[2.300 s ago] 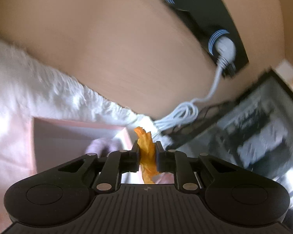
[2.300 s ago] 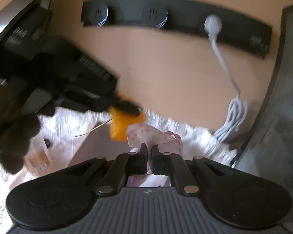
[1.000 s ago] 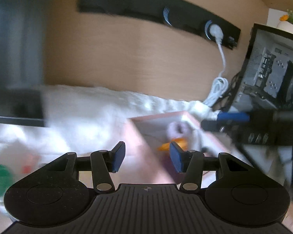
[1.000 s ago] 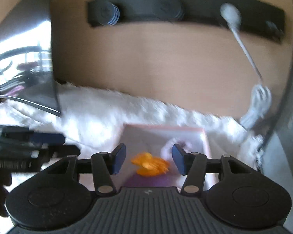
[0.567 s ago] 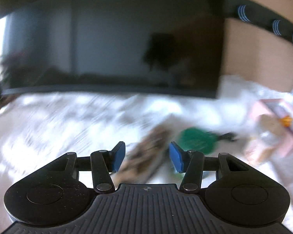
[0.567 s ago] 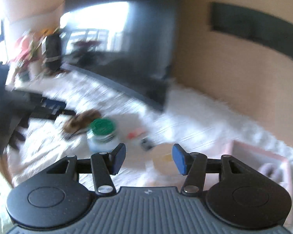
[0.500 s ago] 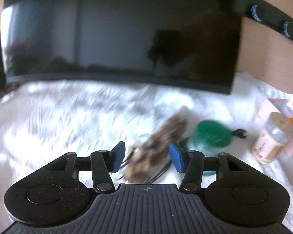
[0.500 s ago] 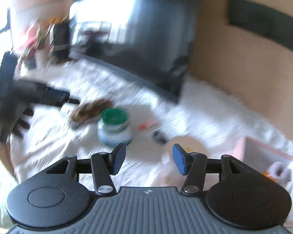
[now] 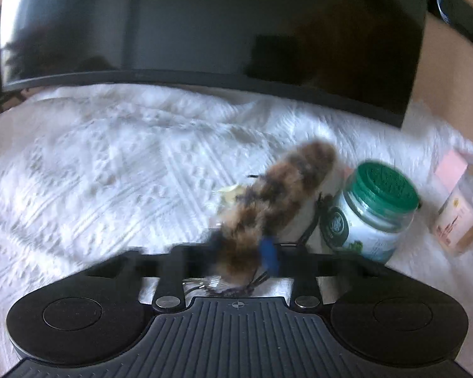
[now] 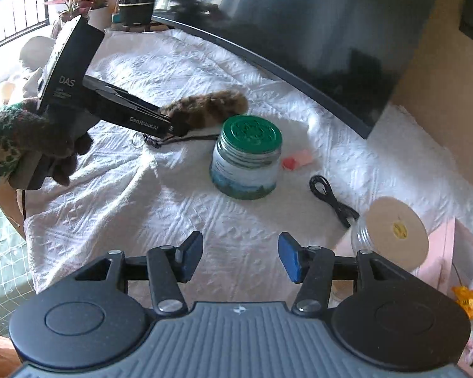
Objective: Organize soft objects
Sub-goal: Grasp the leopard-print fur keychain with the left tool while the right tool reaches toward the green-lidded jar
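Two tools are seen over a worktop covered by a white textured cloth [image 10: 142, 195]. The left tool [image 9: 241, 253] is closed around the near end of a brown fuzzy tail-shaped plush [image 9: 277, 195], which is laid on the cloth just left of a green-lidded jar [image 9: 372, 211], with its far end pointed toward the dark monitor [image 9: 205, 22]. In the right wrist view the same plush [image 10: 205, 107] is shown pinched by the left tool [image 10: 173, 127], held in a gloved hand [image 10: 25, 138]. The right tool [image 10: 240, 260] is held wide open with nothing between its blue pads. A black cable [image 10: 331, 198], a small pink scrap [image 10: 298, 160] and a tan-lidded jar [image 10: 391, 231] are spotted to the right, beside a pink box [image 10: 457, 252] with an orange soft item [image 10: 466, 304] inside.
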